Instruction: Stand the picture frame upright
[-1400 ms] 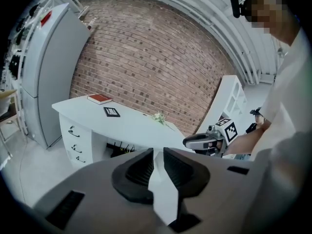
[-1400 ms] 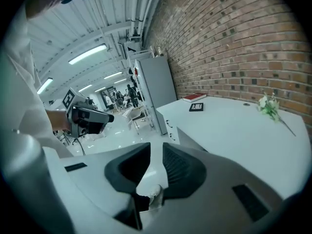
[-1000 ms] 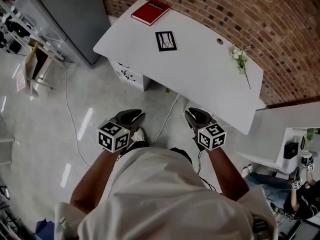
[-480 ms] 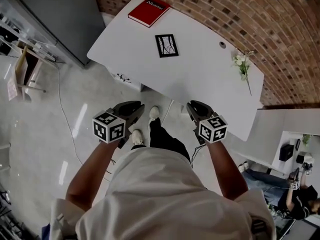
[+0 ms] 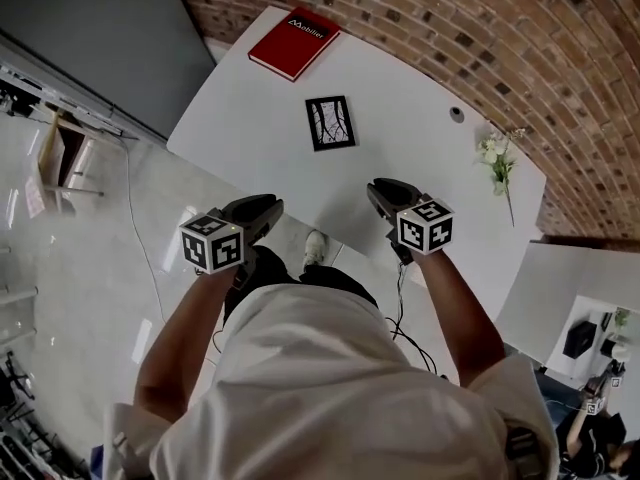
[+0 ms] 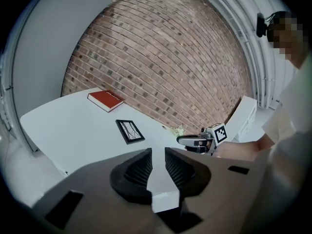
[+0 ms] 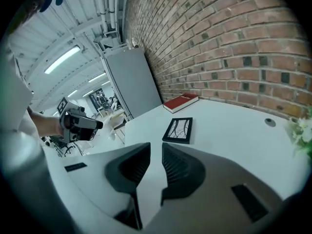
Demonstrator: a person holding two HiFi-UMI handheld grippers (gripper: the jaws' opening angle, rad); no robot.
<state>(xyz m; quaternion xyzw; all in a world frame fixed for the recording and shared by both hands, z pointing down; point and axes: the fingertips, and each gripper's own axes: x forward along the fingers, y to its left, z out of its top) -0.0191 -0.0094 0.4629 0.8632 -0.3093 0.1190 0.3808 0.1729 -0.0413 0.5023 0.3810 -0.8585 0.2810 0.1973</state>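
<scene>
A black picture frame (image 5: 330, 123) lies flat on the white table (image 5: 250, 108), near its middle. The left gripper view shows the frame (image 6: 130, 131) ahead and slightly left, and the right gripper view shows the frame (image 7: 178, 130) just ahead. My left gripper (image 5: 264, 208) hovers at the table's near edge, left of the frame and well short of it. My right gripper (image 5: 381, 189) is over the near edge, to the frame's right. Both stand open with a narrow gap and nothing between the jaws, as seen up close on the left gripper (image 6: 157, 152) and the right gripper (image 7: 156, 152).
A red book (image 5: 294, 42) lies at the table's far left corner. A sprig of white flowers (image 5: 498, 158) lies at the right, near a round cable hole (image 5: 457, 114). A brick wall (image 5: 500, 28) backs the table. A grey cabinet (image 5: 100, 28) stands left, and a cable (image 5: 400, 298) trails below.
The person has stepped toward the table. Both grippers have moved forward from over the floor to the table's near edge, and the frame now lies closer to them.
</scene>
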